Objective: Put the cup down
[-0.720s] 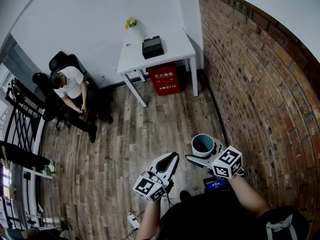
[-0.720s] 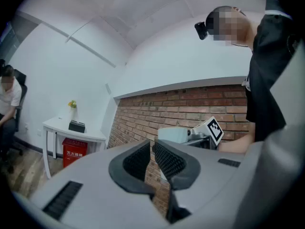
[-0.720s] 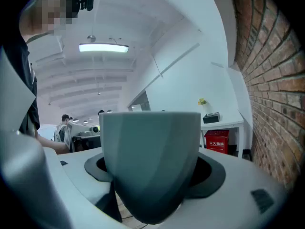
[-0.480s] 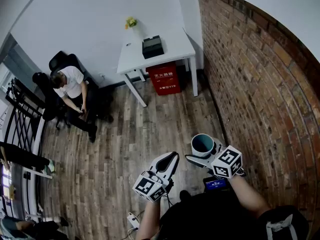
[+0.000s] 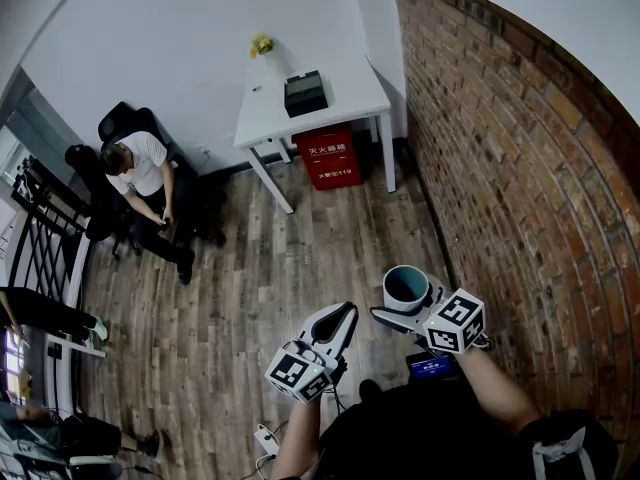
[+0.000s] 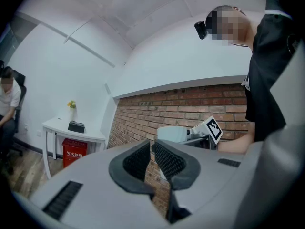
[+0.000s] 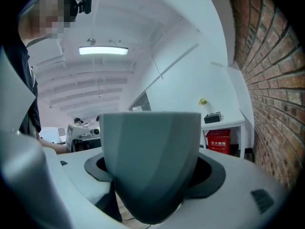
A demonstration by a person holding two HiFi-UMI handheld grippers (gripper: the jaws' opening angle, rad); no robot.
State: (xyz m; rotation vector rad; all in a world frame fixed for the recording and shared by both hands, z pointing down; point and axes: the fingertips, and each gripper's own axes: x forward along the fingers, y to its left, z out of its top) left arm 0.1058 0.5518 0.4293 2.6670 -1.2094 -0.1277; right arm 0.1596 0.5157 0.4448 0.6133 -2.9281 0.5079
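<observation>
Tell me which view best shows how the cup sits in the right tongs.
Right gripper view: the cup fills the frame, upright, pads against both sides. Head view shows only its open top from above; left gripper view only a side glimpse.

The cup [image 5: 406,288] is dull teal, darker inside. The right gripper [image 5: 412,302] and left gripper [image 5: 340,320] are white, with black-and-white square markers. At the right of the frame, the brick wall [image 5: 520,168] is red-brown with pale joints. The floor [image 5: 260,268] is grey-brown planks. At upper centre, a white surface [image 5: 345,96] carries a black box [image 5: 305,94], with a red box [image 5: 328,156] beneath.
</observation>
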